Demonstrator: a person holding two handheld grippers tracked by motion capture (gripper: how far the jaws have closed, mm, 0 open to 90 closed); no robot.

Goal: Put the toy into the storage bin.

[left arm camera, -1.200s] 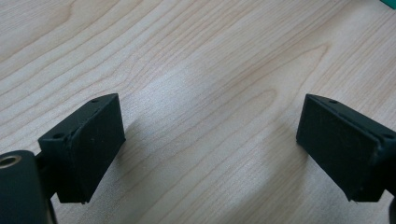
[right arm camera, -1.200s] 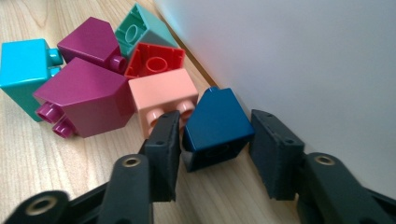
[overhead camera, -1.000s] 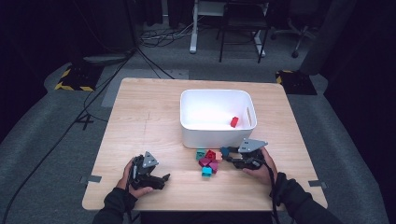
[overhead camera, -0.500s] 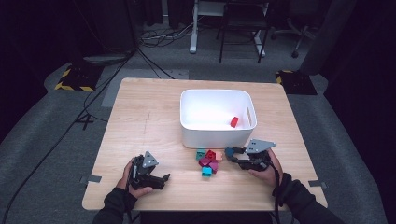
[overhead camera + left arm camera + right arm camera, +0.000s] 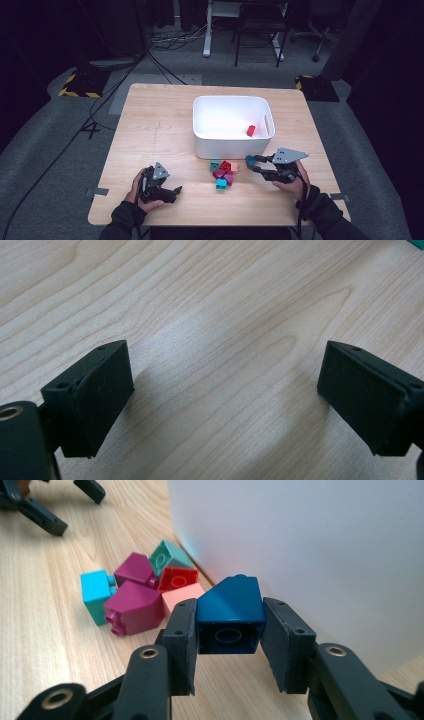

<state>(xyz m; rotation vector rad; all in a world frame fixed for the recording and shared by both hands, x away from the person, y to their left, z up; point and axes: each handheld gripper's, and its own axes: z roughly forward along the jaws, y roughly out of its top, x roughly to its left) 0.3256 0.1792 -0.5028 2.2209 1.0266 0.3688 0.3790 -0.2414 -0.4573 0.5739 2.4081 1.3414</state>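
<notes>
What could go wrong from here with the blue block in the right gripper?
1. The right gripper clamps the dark blue block low on its sides, and the top is sloped; a jolt might twist it loose.
2. The white bin wall stands right beside the block; too little lift could knock the block against it.
3. A drop would likely land on the block pile and scatter it across the table.

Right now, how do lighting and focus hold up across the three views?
High view: room dark, table evenly lit, white bin bright; small blocks soft. Left gripper view: sharp wood grain, a pale glare patch between the open pads, soft shadows beside them. Right gripper view: dark blue block crisp in the right gripper; bin wall nearly blown out, far blocks slightly soft.
</notes>
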